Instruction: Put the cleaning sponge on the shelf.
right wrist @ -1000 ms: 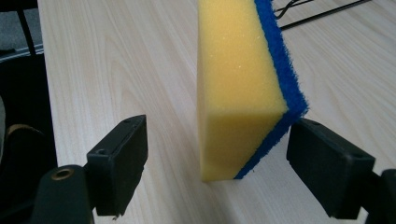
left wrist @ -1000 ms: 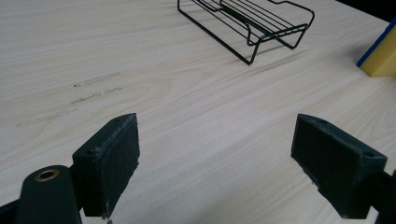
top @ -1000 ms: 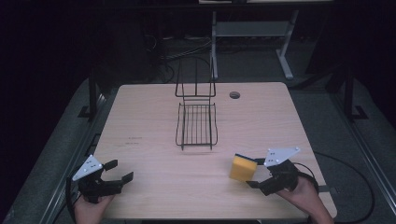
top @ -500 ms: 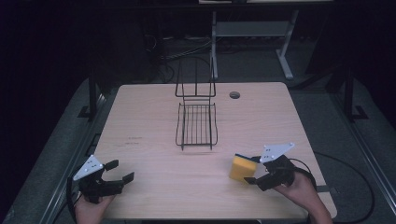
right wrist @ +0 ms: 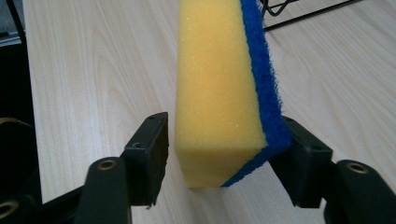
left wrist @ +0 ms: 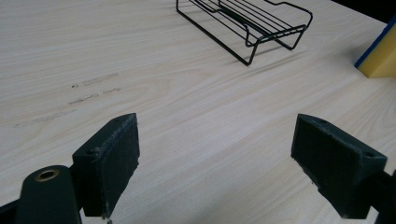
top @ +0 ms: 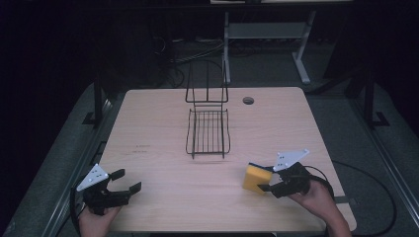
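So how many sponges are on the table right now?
1. The yellow-and-blue sponge stands on edge near the table's right front, between the right gripper jaws.

The sponge (right wrist: 217,93) is yellow foam with a fine, porous, matt face, backed by a rough, fibrous blue scouring layer. The worktop (top: 163,128) looks like pale wood-grain laminate, smooth with a faint sheen, and the rack (top: 208,132) on it is thin black wire with a slight gloss. Each claw, left (left wrist: 231,161) and right (right wrist: 224,158), has matt black plastic-looking jaws with slightly rough, scuffed pads and brass-coloured metal eyelets.
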